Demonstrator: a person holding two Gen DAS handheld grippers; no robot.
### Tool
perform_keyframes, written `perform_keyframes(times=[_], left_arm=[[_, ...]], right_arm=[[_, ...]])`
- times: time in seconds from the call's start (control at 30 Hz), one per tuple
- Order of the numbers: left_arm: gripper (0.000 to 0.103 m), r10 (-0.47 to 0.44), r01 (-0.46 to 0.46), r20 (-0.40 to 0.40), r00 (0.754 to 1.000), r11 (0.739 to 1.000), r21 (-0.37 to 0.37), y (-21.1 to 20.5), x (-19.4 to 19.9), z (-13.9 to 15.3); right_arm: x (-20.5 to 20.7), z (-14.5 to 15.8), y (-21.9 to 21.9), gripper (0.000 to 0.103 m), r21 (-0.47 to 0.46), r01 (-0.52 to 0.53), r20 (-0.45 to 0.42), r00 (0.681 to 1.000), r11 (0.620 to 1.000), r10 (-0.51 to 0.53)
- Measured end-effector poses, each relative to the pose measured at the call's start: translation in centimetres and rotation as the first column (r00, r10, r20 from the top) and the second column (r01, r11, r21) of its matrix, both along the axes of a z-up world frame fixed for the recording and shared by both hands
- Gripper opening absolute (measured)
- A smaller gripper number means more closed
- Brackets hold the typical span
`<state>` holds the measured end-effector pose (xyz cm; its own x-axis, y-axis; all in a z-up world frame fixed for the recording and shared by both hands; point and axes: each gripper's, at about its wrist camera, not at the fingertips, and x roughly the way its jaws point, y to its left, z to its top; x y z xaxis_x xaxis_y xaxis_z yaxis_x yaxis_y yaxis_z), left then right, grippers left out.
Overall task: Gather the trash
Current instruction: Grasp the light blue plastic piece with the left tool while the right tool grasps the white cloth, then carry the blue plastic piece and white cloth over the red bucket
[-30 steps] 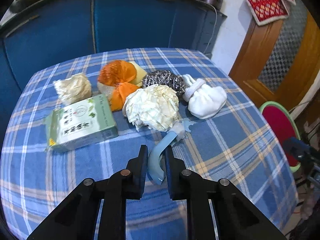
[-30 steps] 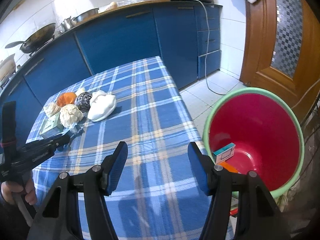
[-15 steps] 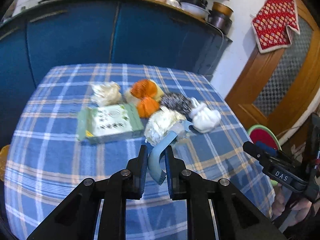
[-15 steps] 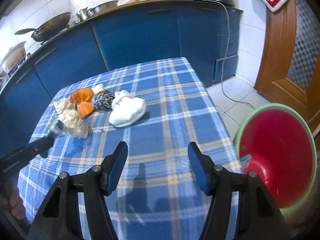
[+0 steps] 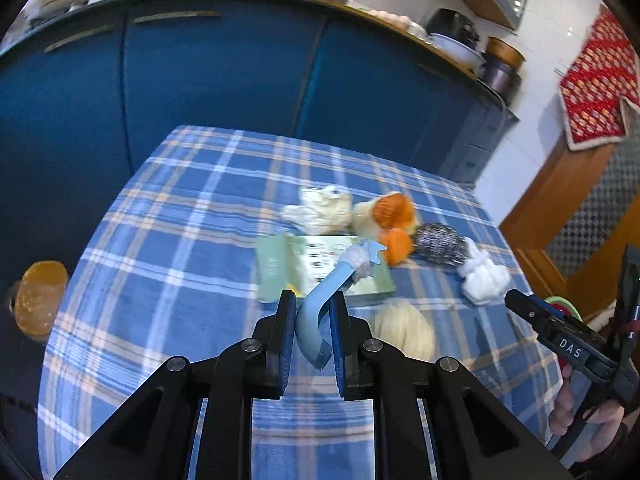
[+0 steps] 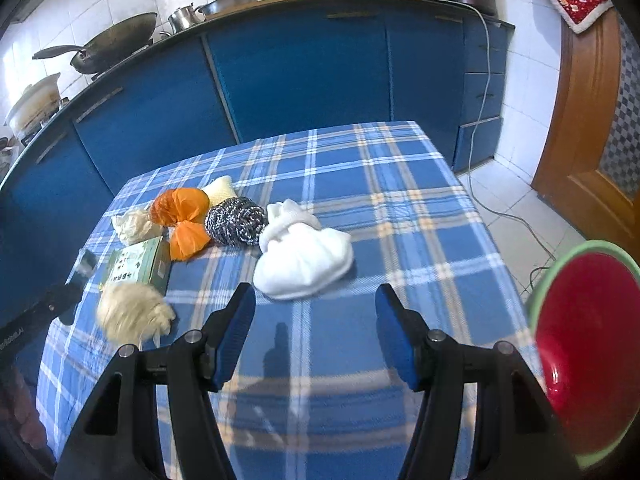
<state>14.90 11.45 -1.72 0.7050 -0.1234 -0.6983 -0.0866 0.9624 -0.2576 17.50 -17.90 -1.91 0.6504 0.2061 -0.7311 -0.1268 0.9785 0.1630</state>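
Note:
My left gripper is shut on a curved light-blue plastic scrap with a white wad at its tip, held above the plaid table. Behind the scrap lie a green box, an orange bag, a steel scrubber and a white cloth bundle. My right gripper stands open and holds nothing, just in front of the white bundle. A blurred cream paper ball sits near the green box. The red bin stands off the table's right side.
A cream wad, the orange bag and the scrubber cluster at the table's left. Blue cabinets with pans on top run behind. A wooden door and a floor cable are at right.
My left gripper drew back and to the left with the blue scrap. The cream ball shifted to in front of the box. My right gripper swung left from the bin toward the white bundle.

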Motion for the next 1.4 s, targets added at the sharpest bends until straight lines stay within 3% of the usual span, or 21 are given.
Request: perform_keyframes(times=[0.47,0.57,0.63,0.73,0.8,1.4], left_arm=[[0.017,0.074,-0.074,-0.042,0.996,0.997,-0.005,2.0,0.9,-1.8],[0.017,0.074,-0.074,-0.044,0.996,0.997,-0.004,2.0,1.1,-1.9],[0.017,0.072,-0.072,-0.045,0.996,0.997,-0.002,1.9,1.1,-2.0],[0.017,0.069,-0.069,-0.042,0.997,0.998,0.001,1.7,1.1,-1.8],[0.017,0.066,-0.066,-0.038,0.997,0.998,0.003,1.5,1.0,-1.6],[0.017,0.008,-0.008,0.005,1.0,1.0,0.027,-1.7,-0.5,0.8]], right_arm=[[3.6,-2.1,1.3,0.063,-0.008,-0.008,-0.044,0.999,1.0,0.008],[3.9,-2.5,1.5,0.051,-0.01,-0.021,-0.054,0.998,1.0,0.021],[4.0,-2.8,1.5,0.036,-0.008,-0.032,-0.062,0.998,0.999,0.032],[3.7,-2.7,1.7,0.023,-0.007,-0.044,-0.056,0.998,0.999,0.043],[3.5,-2.4,1.7,0.02,-0.014,-0.049,-0.044,0.998,0.999,0.048],[-1.5,1.2,-0.7,0.019,0.039,-0.046,0.035,0.998,0.998,0.045]])
